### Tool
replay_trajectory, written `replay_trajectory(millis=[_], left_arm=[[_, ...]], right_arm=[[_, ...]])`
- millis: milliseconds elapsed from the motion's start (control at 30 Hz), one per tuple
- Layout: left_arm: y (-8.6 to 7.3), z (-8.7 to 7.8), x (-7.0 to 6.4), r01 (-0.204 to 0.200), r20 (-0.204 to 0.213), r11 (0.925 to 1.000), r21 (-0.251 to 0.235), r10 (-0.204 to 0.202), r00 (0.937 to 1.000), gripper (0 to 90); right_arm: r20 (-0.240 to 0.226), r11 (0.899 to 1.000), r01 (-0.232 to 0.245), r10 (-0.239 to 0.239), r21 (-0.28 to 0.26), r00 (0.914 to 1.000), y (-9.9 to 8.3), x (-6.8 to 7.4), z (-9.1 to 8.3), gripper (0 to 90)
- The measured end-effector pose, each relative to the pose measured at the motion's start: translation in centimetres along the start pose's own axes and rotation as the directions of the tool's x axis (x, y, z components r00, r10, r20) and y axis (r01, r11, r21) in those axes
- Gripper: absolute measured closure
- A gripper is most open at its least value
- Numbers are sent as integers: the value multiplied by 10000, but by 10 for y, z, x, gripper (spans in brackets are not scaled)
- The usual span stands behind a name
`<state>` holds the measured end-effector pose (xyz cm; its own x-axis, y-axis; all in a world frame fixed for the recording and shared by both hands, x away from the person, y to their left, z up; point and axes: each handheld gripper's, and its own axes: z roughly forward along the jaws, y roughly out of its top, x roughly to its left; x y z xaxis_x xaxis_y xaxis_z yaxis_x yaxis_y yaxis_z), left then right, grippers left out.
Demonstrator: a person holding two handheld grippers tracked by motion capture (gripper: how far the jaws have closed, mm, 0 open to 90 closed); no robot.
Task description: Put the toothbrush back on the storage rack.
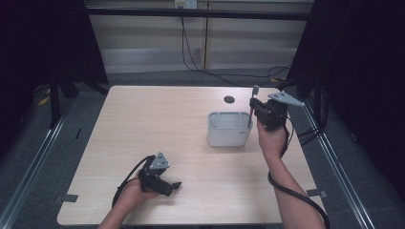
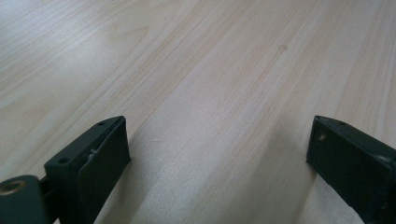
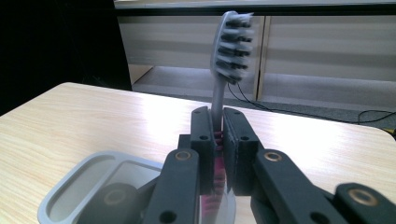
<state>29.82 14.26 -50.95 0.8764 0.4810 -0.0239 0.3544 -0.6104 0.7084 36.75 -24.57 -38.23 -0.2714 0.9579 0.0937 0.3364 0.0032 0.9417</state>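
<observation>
1 toothbrush (image 3: 232,46) upright, bristles up, clamped in right gripper (image 3: 218,135); left gripper (image 2: 219,149) agape.

Left gripper (image 1: 175,185) fingers spread; right gripper (image 1: 251,109) fingers clamped.

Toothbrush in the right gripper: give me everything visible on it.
The toothbrush stands upright, head up, clamped at its neck between the shut jaws of the right gripper. The head and neck look like grey plastic, with rows of grey bristles; below the jaws the handle turns pink with ribbed grip lines. In the high view its lower end dips at the right end of the grey holder near the table's far right. Whether the tip touches the holder's inside cannot be told.
</observation>
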Motion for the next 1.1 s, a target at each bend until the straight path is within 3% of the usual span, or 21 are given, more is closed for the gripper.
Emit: replay_trajectory(millis=[1100], left_arm=[[0, 0, 0, 6, 6, 10000, -2, -6, 10000, 54]], right_arm=[[-23, 9999, 12, -12, 128, 10000, -33, 3, -2, 834]])
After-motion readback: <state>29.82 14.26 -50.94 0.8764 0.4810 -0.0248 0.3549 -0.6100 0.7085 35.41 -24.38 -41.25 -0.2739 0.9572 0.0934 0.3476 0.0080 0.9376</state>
